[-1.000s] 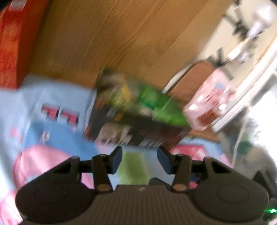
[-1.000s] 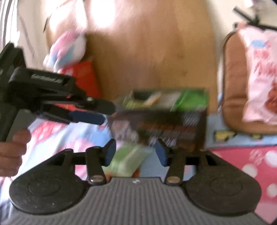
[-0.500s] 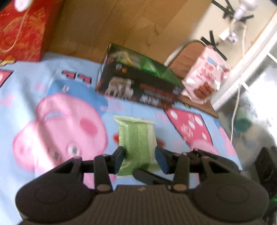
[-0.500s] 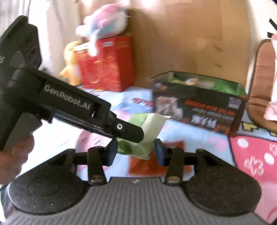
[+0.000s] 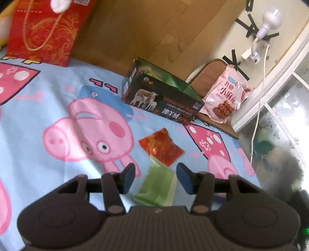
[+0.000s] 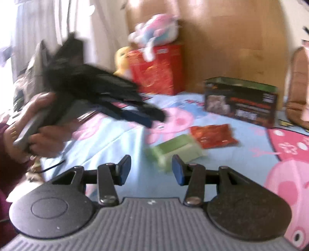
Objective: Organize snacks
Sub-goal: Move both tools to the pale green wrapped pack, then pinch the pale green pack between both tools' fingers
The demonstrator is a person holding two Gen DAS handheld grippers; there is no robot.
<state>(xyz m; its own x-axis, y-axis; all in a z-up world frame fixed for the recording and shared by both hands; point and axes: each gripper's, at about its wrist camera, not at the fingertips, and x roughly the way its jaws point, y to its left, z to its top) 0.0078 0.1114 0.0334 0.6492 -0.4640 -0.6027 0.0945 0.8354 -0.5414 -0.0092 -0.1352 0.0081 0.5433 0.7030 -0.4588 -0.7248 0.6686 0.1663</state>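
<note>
we are back from the box point(image 5: 164, 100); left claw point(image 5: 154, 177) has just widened, empty, over the green packet point(image 5: 158, 185); right claw point(image 6: 148, 168) half open, empty.

A bed is covered with a blue sheet point(image 5: 48, 100) that has big pink cartoon pigs on it. Behind it stands a brown wooden headboard point(image 5: 135, 29). The wall point(image 5: 227, 34) next to it is cream, with black tape strips and a white lamp point(image 5: 270, 17) on a cord. Bright daylight comes through pale curtains point(image 6: 38, 23).
</note>
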